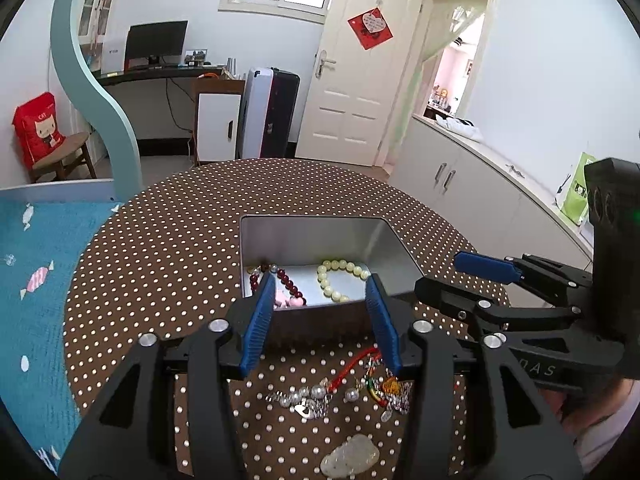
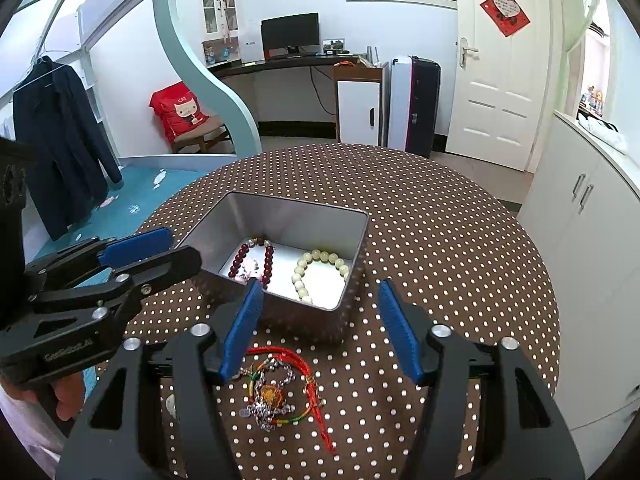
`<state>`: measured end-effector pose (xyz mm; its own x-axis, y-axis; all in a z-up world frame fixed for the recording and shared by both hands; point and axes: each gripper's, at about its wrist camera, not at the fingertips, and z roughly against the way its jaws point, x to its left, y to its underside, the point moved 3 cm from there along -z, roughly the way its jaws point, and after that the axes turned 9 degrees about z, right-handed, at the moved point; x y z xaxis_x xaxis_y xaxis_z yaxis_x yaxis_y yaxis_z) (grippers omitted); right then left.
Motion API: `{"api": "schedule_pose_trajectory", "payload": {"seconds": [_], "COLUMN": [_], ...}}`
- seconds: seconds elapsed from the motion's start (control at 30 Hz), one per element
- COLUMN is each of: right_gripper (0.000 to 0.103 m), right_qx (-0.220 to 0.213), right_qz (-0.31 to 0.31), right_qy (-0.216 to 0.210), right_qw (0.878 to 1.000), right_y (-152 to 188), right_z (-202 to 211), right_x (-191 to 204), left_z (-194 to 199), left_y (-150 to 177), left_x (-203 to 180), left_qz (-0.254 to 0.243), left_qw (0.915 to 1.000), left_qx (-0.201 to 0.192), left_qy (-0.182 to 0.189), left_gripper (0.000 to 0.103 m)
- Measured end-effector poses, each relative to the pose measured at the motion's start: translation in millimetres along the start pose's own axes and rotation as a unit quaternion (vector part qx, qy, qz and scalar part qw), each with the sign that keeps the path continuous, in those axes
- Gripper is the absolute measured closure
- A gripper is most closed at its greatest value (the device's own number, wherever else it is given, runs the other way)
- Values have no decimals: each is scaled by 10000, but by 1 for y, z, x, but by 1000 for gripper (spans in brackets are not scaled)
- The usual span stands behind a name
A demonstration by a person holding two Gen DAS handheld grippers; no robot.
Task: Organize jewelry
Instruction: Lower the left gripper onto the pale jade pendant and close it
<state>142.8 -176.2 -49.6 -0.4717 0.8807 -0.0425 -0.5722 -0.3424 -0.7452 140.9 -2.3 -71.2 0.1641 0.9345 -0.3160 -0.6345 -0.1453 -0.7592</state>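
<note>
- Left hand-held gripper (image 1: 320, 312): jaws apart, nothing gripped, tips over the near wall of the metal tin (image 1: 316, 236).
- Tin on the polka-dot surface (image 1: 160, 248): dark red bead bracelet (image 2: 269, 258) on the left, pale bead bracelet (image 2: 316, 270) on the right.
- Surface, near side of the tin: pearl chain (image 1: 304, 394), red cord tangle with charms (image 2: 280, 384), white stone pendant (image 1: 350, 458).
- Right hand-held gripper (image 2: 320, 324): jaws wide, empty, above the cord tangle.

open silver metal tin (image 2: 280, 216) on the polka-dot table (image 2: 440, 240), holding a dark red bead bracelet (image 2: 269, 258) at left, a pale cream bead bracelet (image 2: 298, 276) at right. in front of the tin, a tangle of red cord (image 2: 316, 392), silver chain and pearls (image 1: 316, 392); nearest, a pale carved stone pendant (image 1: 350, 458).
</note>
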Motion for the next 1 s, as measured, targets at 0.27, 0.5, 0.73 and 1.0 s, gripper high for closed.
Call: {"api": "schedule_pose_trajectory", "payload": {"seconds": [0.27,0.5,0.73,1.0], "right_gripper": [11,8,8,8], "right_qx": [36,208,333,463], "right_qz": [-361,-717,-1030,-1048], "right_qy": [126,166,415,457], "right_qw": [9993,9971,9933,9924], "right_y": [23,51,79,104], "right_z": [18,28,36,37], "right_x": [-4,-5,-13,-16], "left_z": [21,36,39,29], "left_y": [25,53,81,97], "left_x": [-2,-1,0,-14], "left_qz": [-49,-34,58,-48], "left_qw": [9998,9990,9972,9965], "left_qx": [53,222,472,631], "left_qy": [-174,-380,-583,-542], "left_gripper": [22,12,9,9]}}
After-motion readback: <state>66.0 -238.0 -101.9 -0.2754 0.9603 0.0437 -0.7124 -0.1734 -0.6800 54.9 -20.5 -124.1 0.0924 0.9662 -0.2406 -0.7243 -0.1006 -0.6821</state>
